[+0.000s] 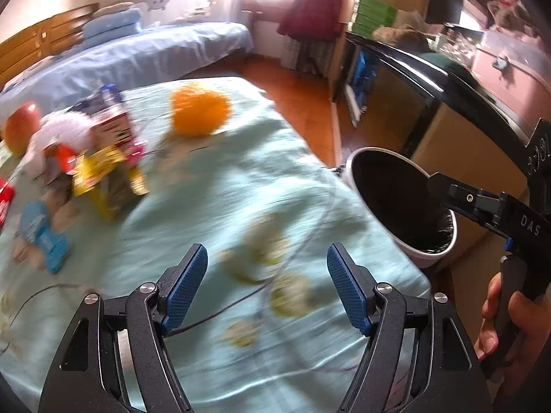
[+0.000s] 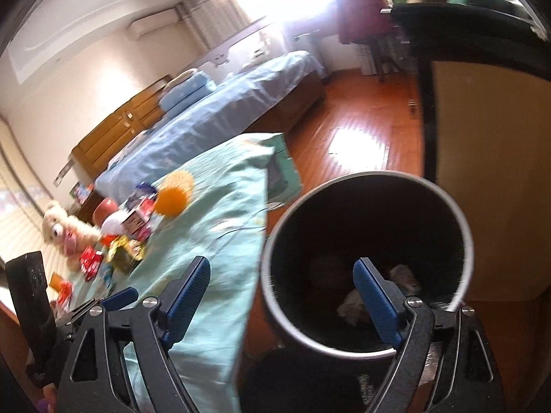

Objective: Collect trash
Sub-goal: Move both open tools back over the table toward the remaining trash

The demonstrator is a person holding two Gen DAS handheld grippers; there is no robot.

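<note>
Now your left gripper hangs with its jaws wide apart above the green cloth, holding nothing. Your right gripper is also spread and empty, over the rim of the trash bin (crumpled scraps lie at its bottom). Wrappers lie in a blurred pile on the cloth, near the orange ball, well apart from the bin.
</note>
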